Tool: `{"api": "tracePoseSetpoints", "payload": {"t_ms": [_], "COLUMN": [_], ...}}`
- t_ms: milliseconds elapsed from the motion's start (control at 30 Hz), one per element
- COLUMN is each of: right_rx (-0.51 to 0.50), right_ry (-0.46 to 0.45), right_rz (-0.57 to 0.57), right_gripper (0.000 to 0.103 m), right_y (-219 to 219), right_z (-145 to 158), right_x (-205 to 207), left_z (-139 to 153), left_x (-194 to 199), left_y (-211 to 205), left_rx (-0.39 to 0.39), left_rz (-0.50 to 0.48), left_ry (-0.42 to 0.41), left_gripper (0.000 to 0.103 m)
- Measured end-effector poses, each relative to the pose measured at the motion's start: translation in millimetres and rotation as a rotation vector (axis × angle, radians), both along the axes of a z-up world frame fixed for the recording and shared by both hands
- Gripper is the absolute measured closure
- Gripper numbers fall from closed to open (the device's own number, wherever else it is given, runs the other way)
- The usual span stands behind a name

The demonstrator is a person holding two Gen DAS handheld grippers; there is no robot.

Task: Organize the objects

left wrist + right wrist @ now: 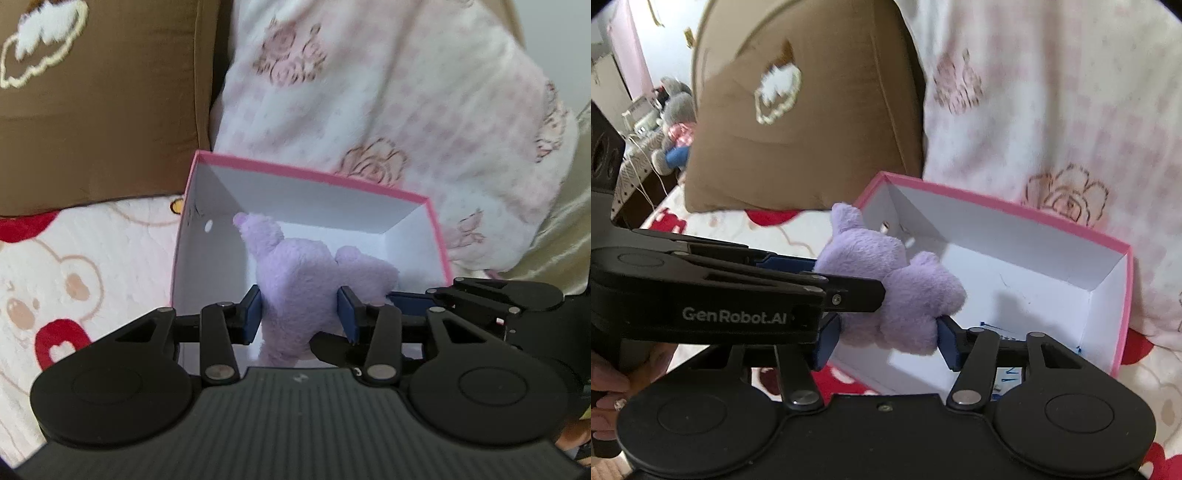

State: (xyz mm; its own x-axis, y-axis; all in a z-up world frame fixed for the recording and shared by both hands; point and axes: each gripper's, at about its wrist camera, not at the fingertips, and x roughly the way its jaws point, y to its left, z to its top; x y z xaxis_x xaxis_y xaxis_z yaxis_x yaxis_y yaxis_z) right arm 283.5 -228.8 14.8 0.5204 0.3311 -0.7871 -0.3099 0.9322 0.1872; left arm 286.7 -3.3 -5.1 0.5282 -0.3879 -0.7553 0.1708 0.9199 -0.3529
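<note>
1. The left gripper [301, 314] is clamped on the lilac plush toy [295, 273], a blue pad pressing each flank. Soft pile gives under pressure, so the toy could creep out of that pinch.
2. The right gripper [886, 338] has its pads at the toy's [890, 291] lower end; the pad at 3 o'clock touches the fur, but the one at 9 o'clock is half hidden behind the left gripper's arm, so I cannot tell if it grips. Two grippers this close could knock together.
3. The toy hangs over the near-left corner of the pink-rimmed box [369, 188], not yet resting on its floor. Released now, it may tip over the wall at 9 o'clock onto the printed blanket [74, 266].
4. The box sits on soft bedding, the brown cushion [110, 110] at 11 o'clock; a downward push could tilt it.
</note>
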Motion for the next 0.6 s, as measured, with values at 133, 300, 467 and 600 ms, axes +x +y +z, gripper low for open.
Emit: {"api": "tracePoseSetpoints", "payload": {"t_ms": [133,300,467,600], "right_rx": [0.022,0.057,0.070,0.080], "right_ry": [0.058,0.113,0.152,0.178], "right_rz": [-0.014,-0.034,-0.050,-0.058], "right_gripper": [0.045,0.045,0.045,0.045], "right_y": [-9,-16,-17,-19], "right_z": [-22,-49,-72,-85], "right_x": [20,33,41,47], "left_z": [-25,-52,-72,-78], "left_x": [16,28,36,40], "left_y": [0,0,-2,-9], "left_rx": [0.013,0.027,0.040,0.076], "left_rz": [0.003,0.009,0.015,0.010], "left_ry": [0.036,0.078,0.113,0.125], "left_gripper": [0.062,0.062,0.062,0.063]}}
